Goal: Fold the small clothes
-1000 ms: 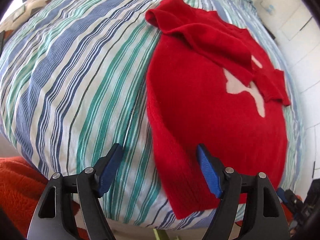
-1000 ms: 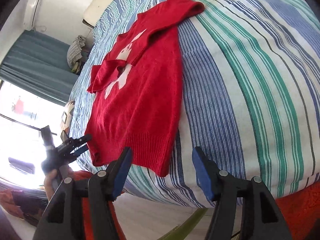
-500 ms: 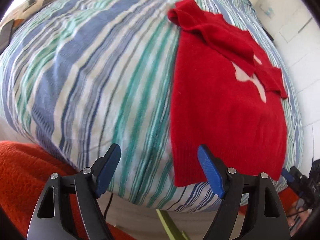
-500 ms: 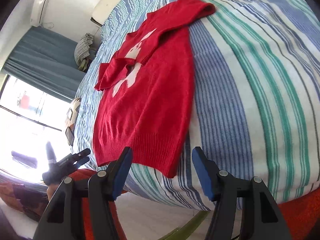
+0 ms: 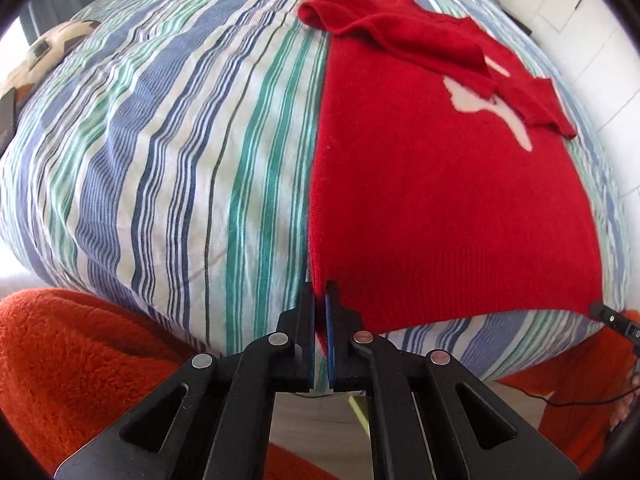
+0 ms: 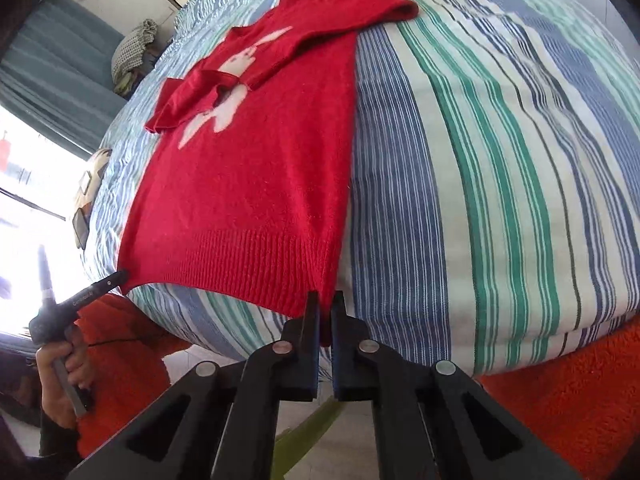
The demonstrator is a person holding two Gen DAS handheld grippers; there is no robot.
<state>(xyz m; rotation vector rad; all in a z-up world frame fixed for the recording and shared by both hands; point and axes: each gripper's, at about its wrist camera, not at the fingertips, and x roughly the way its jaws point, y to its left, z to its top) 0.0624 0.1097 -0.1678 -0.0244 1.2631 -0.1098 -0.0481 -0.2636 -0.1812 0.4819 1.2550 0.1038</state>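
I have both hem corners of the red sweater [image 5: 420,200] pinched — left gripper [image 5: 319,292] and right gripper [image 6: 325,300] clenched on it, sweater flat on the striped bed [image 5: 160,140].

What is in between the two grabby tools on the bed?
The ribbed bottom hem of the red sweater spans between them. In the right wrist view, the right tool pinches one corner and the left tool the other.

Wide bed under a blue, green and white striped cover [image 6: 500,152]. Left of it, teal curtains [image 6: 48,64] beside a glaring bright window [image 6: 24,184]. Below it, fuzzy orange blanket [image 5: 72,360].
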